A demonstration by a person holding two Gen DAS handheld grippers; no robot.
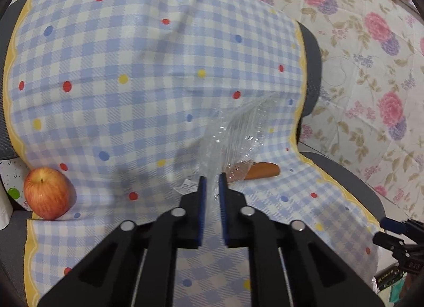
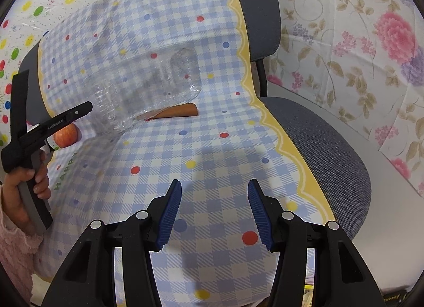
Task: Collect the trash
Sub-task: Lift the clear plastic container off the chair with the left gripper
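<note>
Holding the wrapper (image 1: 235, 132) by its near edge, my left gripper (image 1: 211, 179) has its pads closed almost together with the clear film pinched between them. It is a crumpled clear plastic bag, and I judge it very light, limp and slick, so it will flop and trail rather than keep its shape. A bunched edge like this one looks the best hold, since a single flat layer could slide out. From the pinch the wrapper fans up and away over the cloth (image 1: 132, 55), which is checked blue and covers the seat and back of a chair (image 2: 331, 142). Its far part lies over one end of a sausage (image 1: 262, 170), which sits just beyond my gripper tips and to their right, so I take care not to drag it along. An apple (image 1: 47, 193) rests well off to the left. My right gripper (image 2: 214, 193) hangs over bare cloth with its jaws apart and nothing between them, well short of the wrapper.
</note>
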